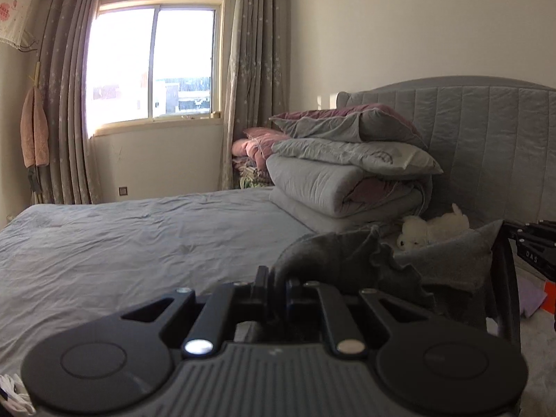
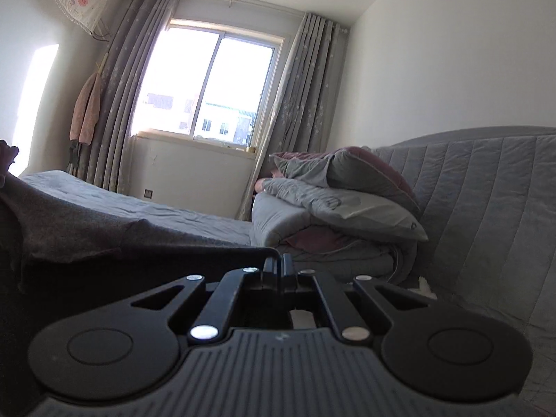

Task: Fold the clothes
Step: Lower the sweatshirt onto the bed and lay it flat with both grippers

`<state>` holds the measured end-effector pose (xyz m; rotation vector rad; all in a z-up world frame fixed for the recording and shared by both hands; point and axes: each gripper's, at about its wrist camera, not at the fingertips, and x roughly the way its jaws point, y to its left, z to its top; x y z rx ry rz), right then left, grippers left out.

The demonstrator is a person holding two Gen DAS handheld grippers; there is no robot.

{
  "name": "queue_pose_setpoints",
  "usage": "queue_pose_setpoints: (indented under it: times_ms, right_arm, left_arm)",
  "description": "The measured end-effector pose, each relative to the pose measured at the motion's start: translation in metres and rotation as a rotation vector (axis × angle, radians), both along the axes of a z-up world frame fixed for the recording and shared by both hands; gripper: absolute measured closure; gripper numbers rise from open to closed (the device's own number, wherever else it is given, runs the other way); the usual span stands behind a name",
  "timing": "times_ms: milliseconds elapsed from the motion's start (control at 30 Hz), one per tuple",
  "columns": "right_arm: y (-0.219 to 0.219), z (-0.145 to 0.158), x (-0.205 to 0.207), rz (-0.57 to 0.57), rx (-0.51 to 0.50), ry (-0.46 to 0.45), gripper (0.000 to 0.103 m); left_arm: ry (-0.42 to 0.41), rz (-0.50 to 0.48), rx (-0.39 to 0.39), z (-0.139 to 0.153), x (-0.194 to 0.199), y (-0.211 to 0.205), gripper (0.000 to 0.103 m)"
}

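A dark grey knit garment [image 1: 340, 253] is held up above the bed between my two grippers. My left gripper [image 1: 277, 279] is shut on one bunched edge of it, and the cloth stretches right toward my right gripper's black body [image 1: 531, 246] at the frame edge. In the right wrist view my right gripper [image 2: 278, 266] is shut on the garment's other edge, and the garment [image 2: 69, 226] hangs away to the left. The part of the cloth below both grippers is hidden.
A grey bed sheet [image 1: 121, 243] spreads left. Stacked grey and pink quilts and pillows [image 1: 347, 173] sit against the grey padded headboard [image 1: 493, 146]. A white plush toy [image 1: 431, 229] lies by the stack. A window with grey curtains [image 1: 153, 66] is behind.
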<state>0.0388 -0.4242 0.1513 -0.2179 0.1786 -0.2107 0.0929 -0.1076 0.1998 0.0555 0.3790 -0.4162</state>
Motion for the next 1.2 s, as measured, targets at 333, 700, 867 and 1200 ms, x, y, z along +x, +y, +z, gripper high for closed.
queue_pose_setpoints:
  times_ms: [333, 700, 867, 1200]
  right_arm:
    - [-0.029, -0.138, 0.098, -0.061, 0.025, 0.512, 0.095]
    - [-0.021, -0.102, 0.058, 0.025, 0.17, 0.46, 0.087]
    - [-0.019, -0.084, 0.025, 0.074, 0.261, 0.44, 0.072]
    - [-0.006, -0.089, -0.022, 0.119, 0.393, 0.444, 0.053]
  left_arm:
    - [0.344, 0.127, 0.041, -0.128, 0.077, -0.019, 0.049]
    - [0.47, 0.152, -0.047, -0.124, -0.006, 0.066, 0.042]
    - [0.487, 0.162, 0.024, -0.143, -0.044, 0.072, 0.042]
    - [0.45, 0.111, 0.102, -0.177, -0.071, 0.065, 0.1]
